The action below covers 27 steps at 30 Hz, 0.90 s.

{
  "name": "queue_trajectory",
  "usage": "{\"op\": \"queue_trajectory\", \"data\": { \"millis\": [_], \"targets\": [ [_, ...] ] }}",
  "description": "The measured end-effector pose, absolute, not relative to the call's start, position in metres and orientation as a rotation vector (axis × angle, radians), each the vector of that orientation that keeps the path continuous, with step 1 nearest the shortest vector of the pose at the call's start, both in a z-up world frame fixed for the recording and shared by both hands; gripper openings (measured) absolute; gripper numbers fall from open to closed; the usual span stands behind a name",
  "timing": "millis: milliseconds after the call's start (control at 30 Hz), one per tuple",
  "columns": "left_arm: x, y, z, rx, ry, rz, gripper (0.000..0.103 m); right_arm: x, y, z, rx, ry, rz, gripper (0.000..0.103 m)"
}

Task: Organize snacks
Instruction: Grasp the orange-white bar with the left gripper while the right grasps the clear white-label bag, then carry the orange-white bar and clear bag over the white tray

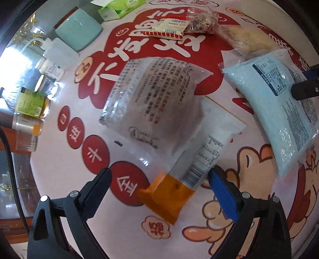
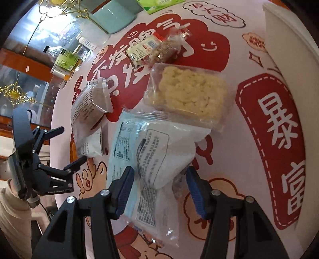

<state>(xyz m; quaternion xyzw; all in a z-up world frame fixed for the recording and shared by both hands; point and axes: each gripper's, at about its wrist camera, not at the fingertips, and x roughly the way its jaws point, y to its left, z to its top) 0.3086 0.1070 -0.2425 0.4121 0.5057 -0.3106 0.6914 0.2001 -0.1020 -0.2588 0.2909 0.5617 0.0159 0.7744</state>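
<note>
Several wrapped snacks lie on a round table with a red cartoon cover (image 1: 59,159). My left gripper (image 1: 159,172) hovers open over an orange-and-white packet (image 1: 171,191), its fingers on either side without pressing it. A grey see-through packet (image 1: 155,103) overlaps that one. My right gripper (image 2: 160,173) is open, straddling a white packet (image 2: 165,151) that rests on a light blue packet (image 2: 119,143). Beyond them sits a yellow rice-cracker packet (image 2: 189,93), then a brown nut bar (image 2: 165,49) and a small labelled packet (image 2: 141,49). The left gripper (image 2: 74,143) also shows in the right wrist view.
A teal cup (image 1: 77,29), a green box (image 1: 119,8), white bottles (image 1: 53,67) and jars (image 1: 30,103) crowd the table's far left edge. A white dish rim (image 2: 289,39) stands at the right. A person's sleeve (image 2: 12,215) is at the lower left.
</note>
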Motion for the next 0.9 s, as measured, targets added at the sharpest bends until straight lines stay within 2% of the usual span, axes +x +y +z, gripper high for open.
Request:
{"op": "queue_trajectory", "data": {
  "millis": [100,200,267,333,367,433,533,633,900],
  "targets": [
    [0.311,0.106,-0.244,0.896,1.13,-0.711,0.097,0.201,-0.101,-0.262,0.637,1.213,0.043,0.057],
    [0.312,0.107,-0.243,0.852,1.15,-0.723,0.088,0.202,-0.098,-0.261,0.618,1.198,0.048,0.059],
    [0.308,0.109,-0.24,0.799,1.186,-0.741,0.064,0.203,-0.094,-0.261,0.59,1.186,0.058,0.059],
    [0.303,0.11,-0.239,0.745,1.221,-0.746,0.047,0.203,-0.091,-0.26,0.555,1.173,0.067,0.057],
    [0.3,0.111,-0.239,0.742,1.221,-0.727,0.045,0.203,-0.089,-0.26,0.544,1.166,0.071,0.056],
    [0.291,0.111,-0.238,0.749,1.215,-0.693,0.041,0.2,-0.086,-0.257,0.524,1.14,0.089,0.045],
    [0.28,0.116,-0.235,0.67,1.258,-0.678,0.034,0.194,-0.081,-0.25,0.479,1.118,0.089,0.034],
    [0.266,0.125,-0.234,0.586,1.303,-0.638,0.033,0.184,-0.079,-0.239,0.458,1.088,0.094,0.026],
    [0.205,0.141,-0.213,0.422,1.323,-0.592,0.032,0.141,-0.075,-0.217,0.365,1.063,0.083,0.02]
  ]
}}
